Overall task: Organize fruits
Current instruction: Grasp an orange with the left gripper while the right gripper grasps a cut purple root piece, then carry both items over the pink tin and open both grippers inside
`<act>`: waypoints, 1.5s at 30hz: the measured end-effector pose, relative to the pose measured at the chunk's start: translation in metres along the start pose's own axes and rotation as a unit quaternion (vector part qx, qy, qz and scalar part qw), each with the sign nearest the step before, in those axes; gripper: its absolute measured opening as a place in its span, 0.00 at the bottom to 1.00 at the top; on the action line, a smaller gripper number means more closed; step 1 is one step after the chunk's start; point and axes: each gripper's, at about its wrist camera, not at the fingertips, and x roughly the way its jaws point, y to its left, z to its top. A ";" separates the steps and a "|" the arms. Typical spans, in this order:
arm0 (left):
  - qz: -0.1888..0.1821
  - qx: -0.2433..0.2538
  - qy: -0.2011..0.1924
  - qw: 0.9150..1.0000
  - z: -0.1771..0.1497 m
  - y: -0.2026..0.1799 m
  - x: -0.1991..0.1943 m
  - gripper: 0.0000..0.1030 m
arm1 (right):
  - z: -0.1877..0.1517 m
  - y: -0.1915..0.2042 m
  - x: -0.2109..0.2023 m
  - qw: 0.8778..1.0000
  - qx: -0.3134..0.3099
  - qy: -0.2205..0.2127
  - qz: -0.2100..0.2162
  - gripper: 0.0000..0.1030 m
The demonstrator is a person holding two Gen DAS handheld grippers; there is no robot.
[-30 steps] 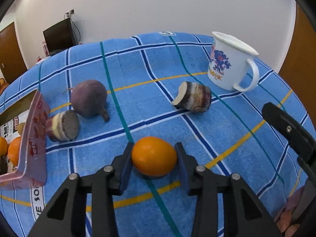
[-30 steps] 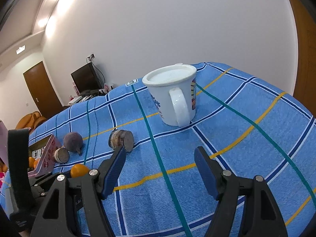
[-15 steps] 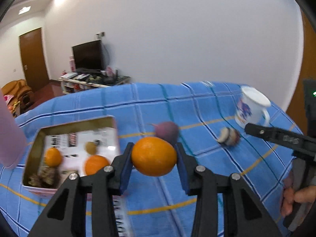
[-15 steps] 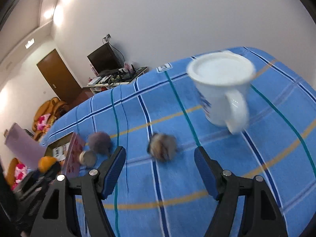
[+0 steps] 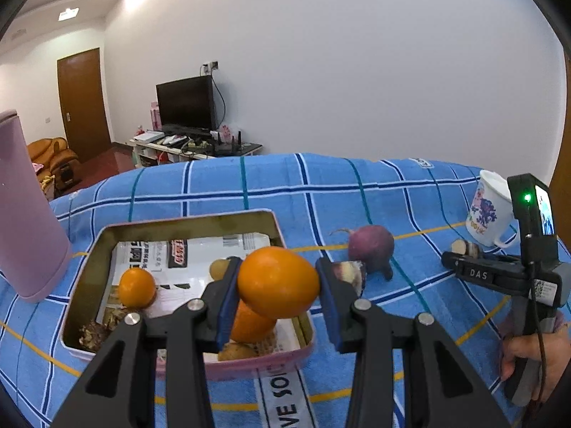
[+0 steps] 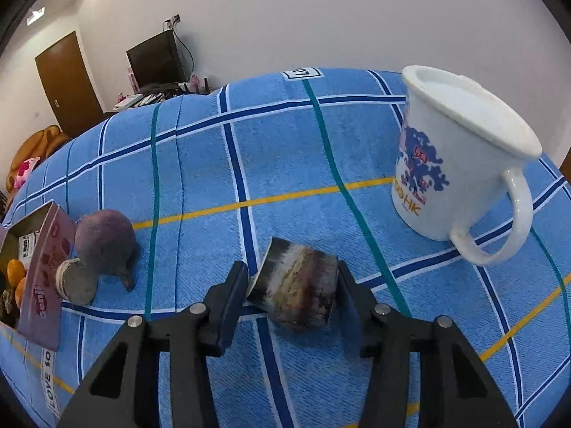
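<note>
My left gripper (image 5: 276, 285) is shut on an orange (image 5: 277, 281) and holds it above the near right part of a pink tin box (image 5: 107, 230). The box holds two more oranges (image 5: 136, 287) and other small fruits. My right gripper (image 6: 292, 287) is low over the cloth with its jaws around a cut sweet-potato piece (image 6: 296, 287); both pads are at its sides. A purple beet (image 6: 103, 237) and a second cut piece (image 6: 73, 281) lie beside the box. The right gripper also shows in the left wrist view (image 5: 453, 260).
A white mug (image 6: 460, 164) with a blue print stands right of the right gripper. A pink cylinder (image 5: 25, 214) stands left of the box. The blue checked cloth (image 6: 285, 142) covers the table. A TV and door are far behind.
My left gripper lifted the orange off the cloth and carried it left over the box. My right gripper moved forward and down to the cut piece and narrowed its jaws around it.
</note>
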 end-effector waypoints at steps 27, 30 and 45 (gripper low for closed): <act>0.043 -0.010 -0.002 0.999 0.002 0.022 0.002 0.42 | -0.031 0.049 -0.096 0.983 -0.012 -0.123 0.138 0.39; 0.053 -0.017 -0.004 0.998 0.005 0.029 0.002 0.42 | -0.031 0.067 -0.104 0.980 -0.033 -0.139 0.140 0.39; 0.095 -0.049 -0.009 0.994 0.012 0.069 0.004 0.42 | -0.026 0.138 -0.117 0.968 -0.073 -0.165 0.172 0.39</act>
